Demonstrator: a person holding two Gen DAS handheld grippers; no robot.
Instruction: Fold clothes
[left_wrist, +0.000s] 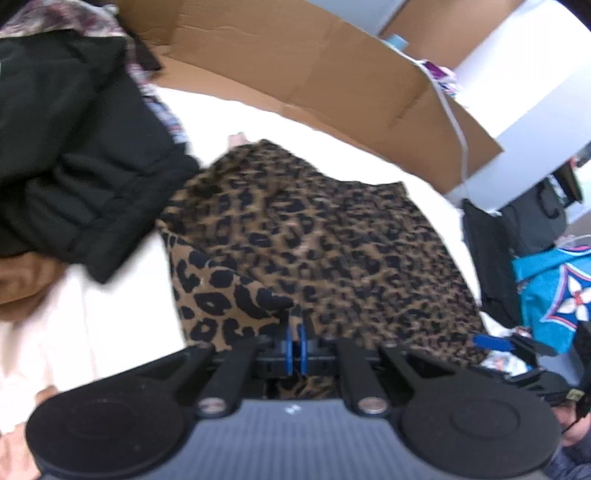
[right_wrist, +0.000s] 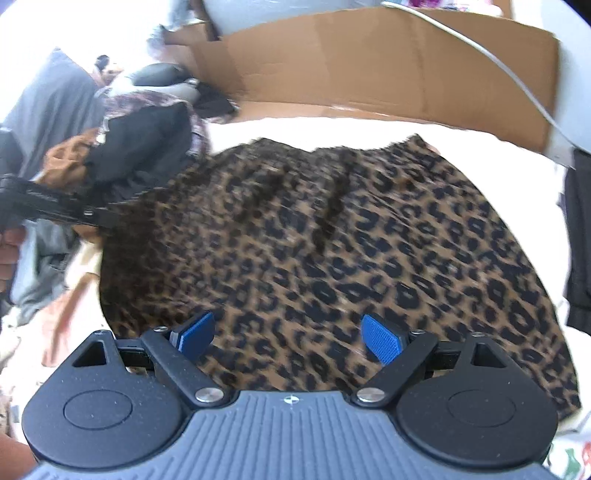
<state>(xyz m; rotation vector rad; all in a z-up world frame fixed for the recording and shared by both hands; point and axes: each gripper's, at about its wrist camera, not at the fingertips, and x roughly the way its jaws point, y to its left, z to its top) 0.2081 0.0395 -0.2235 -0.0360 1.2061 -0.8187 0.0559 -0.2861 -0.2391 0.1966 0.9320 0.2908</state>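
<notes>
My left tongs (left_wrist: 295, 345) pinch a corner of the spotty cloth (left_wrist: 314, 243) mid-pic on the white bed (left_wrist: 122, 314), right tongs (right_wrist: 290, 338) gape w/ nothing inside; it's soft, floppy, light, so grab edges.

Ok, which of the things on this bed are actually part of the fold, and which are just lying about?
In the job:
- leopard-print garment, spread flat
- left tongs, shut on its near edge
- right tongs, open above it

Lying about:
- black jacket
- brown garment
- cardboard box
- blue bag
</notes>
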